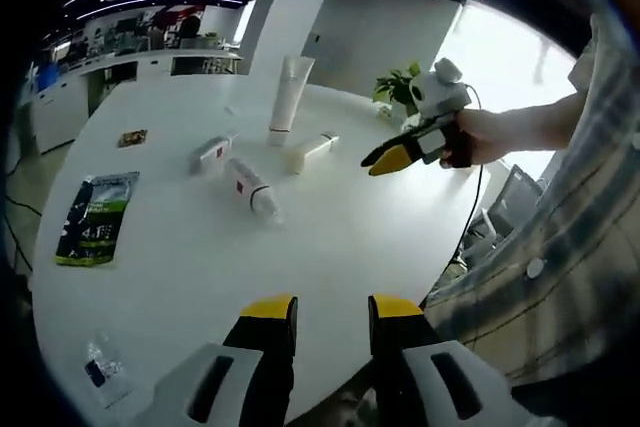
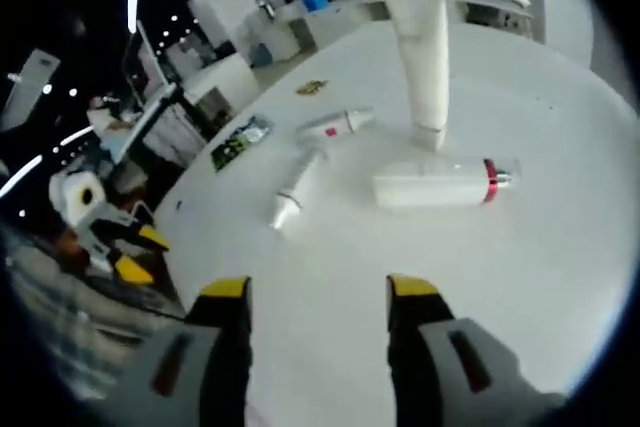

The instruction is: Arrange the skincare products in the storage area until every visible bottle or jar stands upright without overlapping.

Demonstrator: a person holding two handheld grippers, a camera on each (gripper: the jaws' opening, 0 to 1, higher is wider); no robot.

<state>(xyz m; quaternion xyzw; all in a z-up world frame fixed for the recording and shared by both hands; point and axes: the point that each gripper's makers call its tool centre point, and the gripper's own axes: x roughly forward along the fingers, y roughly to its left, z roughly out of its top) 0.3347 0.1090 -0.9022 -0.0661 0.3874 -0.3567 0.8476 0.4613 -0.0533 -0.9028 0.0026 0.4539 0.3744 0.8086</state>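
- We log one upright tube (image 1: 289, 90) at upper centre of the left gripper view, standing on its cap on the white table (image 1: 330, 247).
- Three products lie flat just below it: a bottle with a red band (image 1: 252, 187), a small tube (image 1: 214, 152) to its left, and a slim tube (image 1: 312, 149) to its right.
- In the right gripper view the same set reads as the tall tube (image 2: 425, 67) at upper centre, the red-banded bottle (image 2: 445, 185) lying mid-frame, two slimmer items (image 2: 297, 187) and (image 2: 335, 125) to its left.
- Left gripper (image 1: 331, 309): jaws moderately parted, holding nothing, low in frame near the table's edge.
- Right gripper (image 2: 317, 289): jaws apart, empty — in the left gripper view it hovers at right (image 1: 392, 158), where we cannot tell its gap.
- Step in hand, as we judge it: take the red-banded bottle across its body, tip it up and seat it on its base.
- Open room — wide bare table in the lower frame; a green packet (image 1: 97, 217) sits at left, well apart from the products.
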